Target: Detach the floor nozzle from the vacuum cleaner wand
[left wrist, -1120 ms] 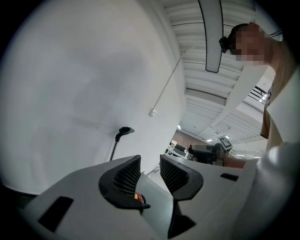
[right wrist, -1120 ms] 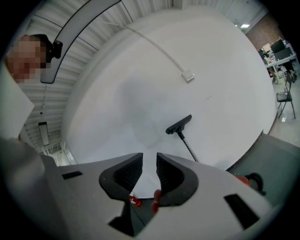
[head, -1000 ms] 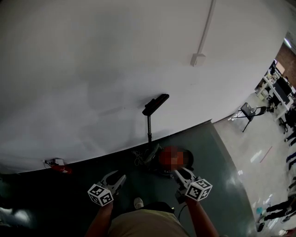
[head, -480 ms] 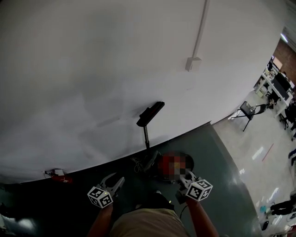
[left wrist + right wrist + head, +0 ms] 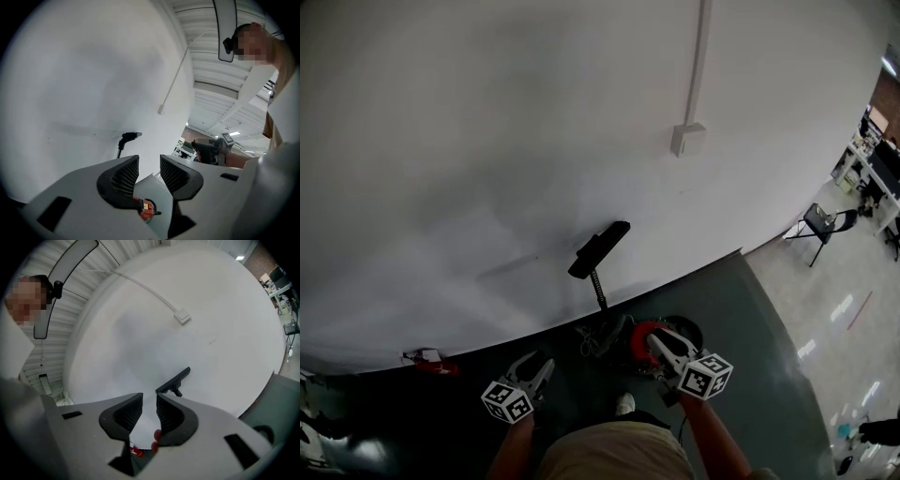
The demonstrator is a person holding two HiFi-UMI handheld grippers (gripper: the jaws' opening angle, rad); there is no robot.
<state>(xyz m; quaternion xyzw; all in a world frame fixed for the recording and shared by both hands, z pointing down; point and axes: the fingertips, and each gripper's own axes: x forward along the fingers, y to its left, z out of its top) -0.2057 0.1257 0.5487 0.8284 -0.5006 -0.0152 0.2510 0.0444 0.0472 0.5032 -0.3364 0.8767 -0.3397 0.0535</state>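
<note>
Floor nozzle [image 5: 599, 249] still sits on the wand [image 5: 599, 289], well ahead of the left gripper [image 5: 541, 364] and right gripper [image 5: 657, 340], both closed and empty, so the whole detaching is left.

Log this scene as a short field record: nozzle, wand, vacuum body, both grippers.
floor nozzle: black, tilted, on the wand's top end, in front of the white wall
wand: upright, rising from the vacuum body
vacuum body: red and black, on the dark floor
left gripper: shut, empty, short of the vacuum
right gripper: shut, empty, nearer the vacuum body
task state: nozzle not yet detached
</note>
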